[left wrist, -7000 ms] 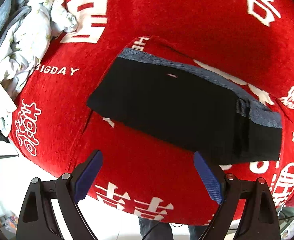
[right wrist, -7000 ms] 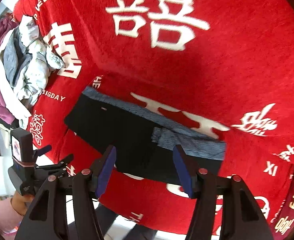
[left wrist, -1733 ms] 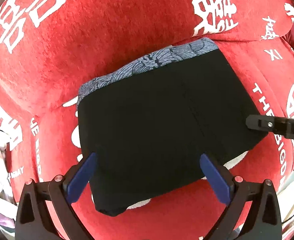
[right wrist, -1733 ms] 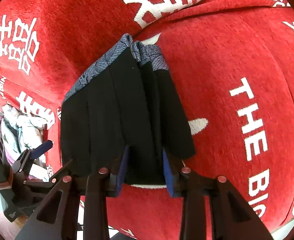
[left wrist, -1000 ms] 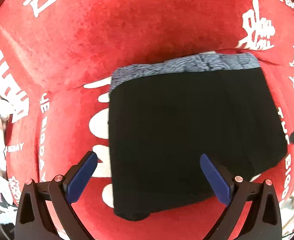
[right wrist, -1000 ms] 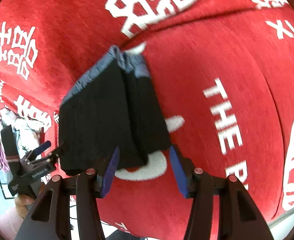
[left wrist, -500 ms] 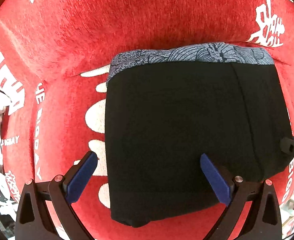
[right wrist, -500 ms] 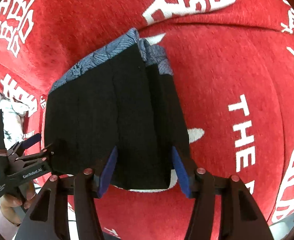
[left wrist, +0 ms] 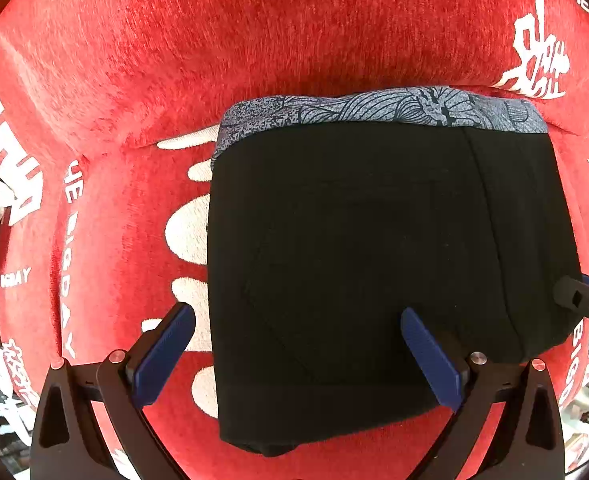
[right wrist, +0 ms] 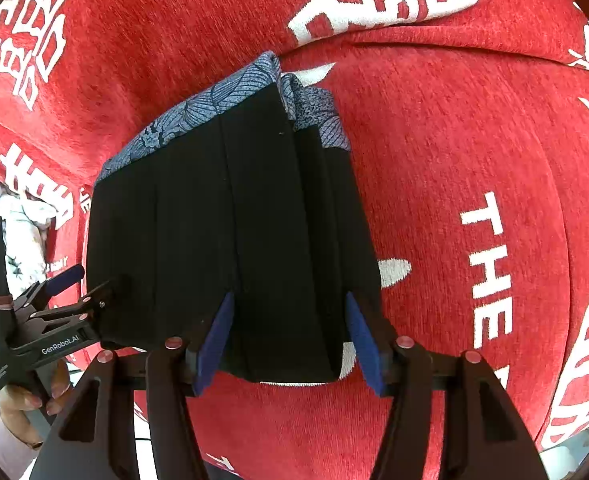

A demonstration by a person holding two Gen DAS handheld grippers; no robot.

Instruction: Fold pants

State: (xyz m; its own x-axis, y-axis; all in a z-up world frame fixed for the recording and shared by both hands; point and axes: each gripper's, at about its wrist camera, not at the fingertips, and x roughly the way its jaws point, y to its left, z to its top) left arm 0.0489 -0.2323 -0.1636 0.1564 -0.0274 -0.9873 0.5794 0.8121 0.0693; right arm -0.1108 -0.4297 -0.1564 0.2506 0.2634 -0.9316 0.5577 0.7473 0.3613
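Black pants (left wrist: 374,248) with blue-grey patterned waistband (left wrist: 382,110) on white-lettered red cover (left wrist: 254,40).

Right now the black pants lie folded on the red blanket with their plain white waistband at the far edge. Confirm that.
Not quite. The pants lie folded on the red blanket, but the waistband is blue-grey with a dark line pattern, not plain white. The left wrist view shows it.

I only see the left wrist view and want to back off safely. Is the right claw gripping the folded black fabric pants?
Observer: No. The right claw is open; its jaws have just been opening, the folded black fabric pants' near edge between the pads, unpinched.
Operator: Is that side tidy?
Observer: Several layers show stacked there, the grey patterned waistband bunched at the far corner.
Operator: And my left claw?
Observer: A hand grips its handle beside the pants' left edge.
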